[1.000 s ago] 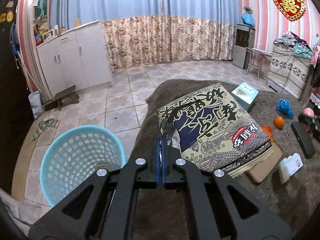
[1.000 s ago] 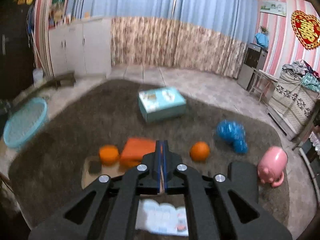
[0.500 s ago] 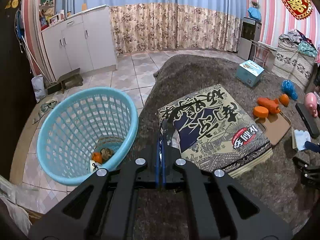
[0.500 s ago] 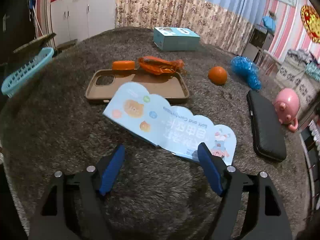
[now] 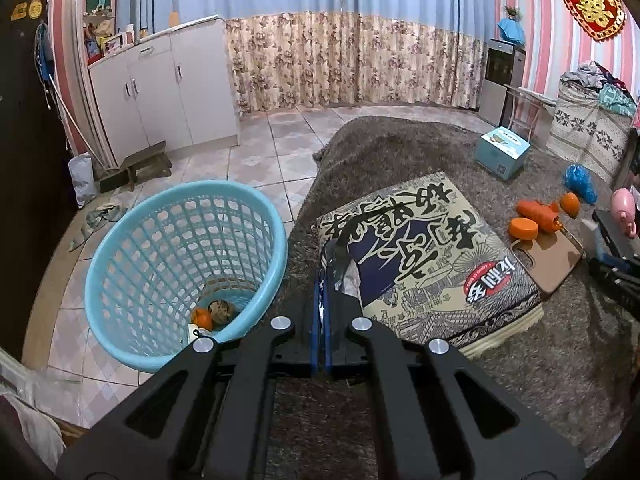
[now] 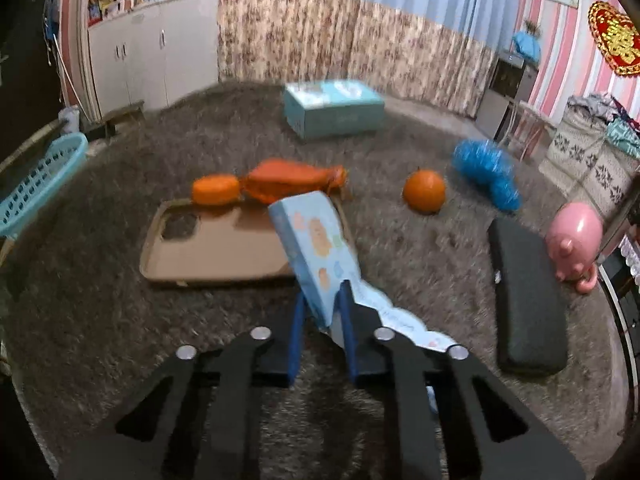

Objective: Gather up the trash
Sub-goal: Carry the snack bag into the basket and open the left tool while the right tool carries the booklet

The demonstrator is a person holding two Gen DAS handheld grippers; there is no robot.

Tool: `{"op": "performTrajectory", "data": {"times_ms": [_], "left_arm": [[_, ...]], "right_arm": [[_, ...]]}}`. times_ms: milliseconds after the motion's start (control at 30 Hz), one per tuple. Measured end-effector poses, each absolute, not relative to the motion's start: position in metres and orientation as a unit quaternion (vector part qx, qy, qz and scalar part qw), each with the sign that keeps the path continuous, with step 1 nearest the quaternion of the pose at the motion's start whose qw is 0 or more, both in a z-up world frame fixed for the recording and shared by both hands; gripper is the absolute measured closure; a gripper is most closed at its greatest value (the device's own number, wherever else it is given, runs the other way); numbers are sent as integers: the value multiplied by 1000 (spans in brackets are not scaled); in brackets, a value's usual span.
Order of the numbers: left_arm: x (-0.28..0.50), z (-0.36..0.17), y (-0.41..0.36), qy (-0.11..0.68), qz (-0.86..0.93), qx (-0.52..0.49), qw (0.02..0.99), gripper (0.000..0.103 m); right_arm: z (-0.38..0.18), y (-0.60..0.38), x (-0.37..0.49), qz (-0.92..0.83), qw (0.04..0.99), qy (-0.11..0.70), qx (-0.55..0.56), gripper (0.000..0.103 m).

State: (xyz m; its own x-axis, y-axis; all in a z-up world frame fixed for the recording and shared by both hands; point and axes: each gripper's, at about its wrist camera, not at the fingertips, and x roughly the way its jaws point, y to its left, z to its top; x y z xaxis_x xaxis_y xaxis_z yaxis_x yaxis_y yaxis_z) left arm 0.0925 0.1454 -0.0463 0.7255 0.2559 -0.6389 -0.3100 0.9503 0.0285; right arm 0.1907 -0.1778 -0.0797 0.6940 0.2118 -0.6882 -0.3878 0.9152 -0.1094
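Right fingers [image 6: 347, 320] closing on the blue wipes packet [image 6: 316, 248] between them; left fingers [image 5: 322, 300] clamped on printed bag [image 5: 420, 256].

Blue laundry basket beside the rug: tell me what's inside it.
At the bottom of the blue basket lie an orange fruit, a brownish crumpled lump and a white scrap. The near wall hides the rest of the bottom.
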Motion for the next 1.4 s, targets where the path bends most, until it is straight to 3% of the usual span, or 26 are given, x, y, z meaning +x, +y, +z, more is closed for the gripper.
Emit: {"op": "performTrajectory", "data": {"times_ms": [633,933,1267,1367,1400], "left_arm": [[81,-12,181,300,191,-38,934,103],[78,5,227,284,233,-16,930,103],[91,-20,287,310,260,-25,914,102],[97,-24,299,314,250,-34,915,96],[98,-24,302,313,248,-38,916,86]], "right_arm": [[15,-136,187,231,934,264,-65,95],[31,-61,188,295,923,244,-51,95],[25,5,195,330,909,248,-54,95],[18,20,196,335,906,250,-64,95],[16,23,195,335,906,252,-65,95]]}}
